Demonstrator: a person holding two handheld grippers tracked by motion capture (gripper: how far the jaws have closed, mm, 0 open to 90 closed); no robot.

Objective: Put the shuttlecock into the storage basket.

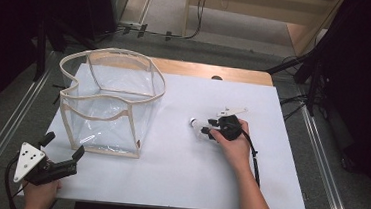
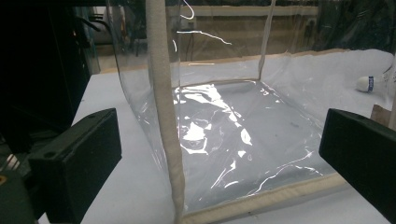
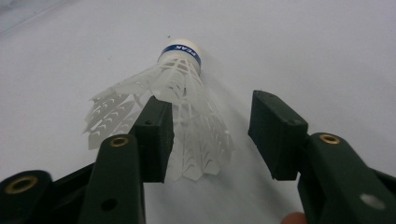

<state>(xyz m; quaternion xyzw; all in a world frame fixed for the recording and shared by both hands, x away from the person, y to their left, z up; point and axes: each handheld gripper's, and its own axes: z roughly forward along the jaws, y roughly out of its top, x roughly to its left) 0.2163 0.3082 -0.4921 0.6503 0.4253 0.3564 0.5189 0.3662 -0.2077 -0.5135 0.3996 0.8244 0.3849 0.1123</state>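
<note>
1. The shuttlecock (image 3: 180, 100) lies on its side on the white tabletop (image 1: 183, 169), its white cork cap with a blue band pointing away from the right tool (image 3: 210, 135) and its plastic skirt spreading back toward that tool.
2. The skirt reaches in between the right tool's jaws. The jaws stand apart; the left-hand jaw, as seen in the right gripper view, is touching or just beside the skirt's edge, while the other jaw stands clear of it.
3. In the high view the right tool (image 1: 210, 127) is held low over the tabletop by the person's right hand (image 1: 235, 147), with the shuttlecock (image 1: 195, 122) just ahead of its tips.
4. The left tool (image 1: 62, 149) is held at the near left corner of the tabletop, well apart from the shuttlecock, its jaws wide apart and gripping nothing.
5. Just ahead of the left tool stands a clear plastic bag (image 2: 224, 121) with cream fabric trim, open at the top and upright, and one trimmed corner edge runs between that tool's jaws in the left gripper view.
</note>
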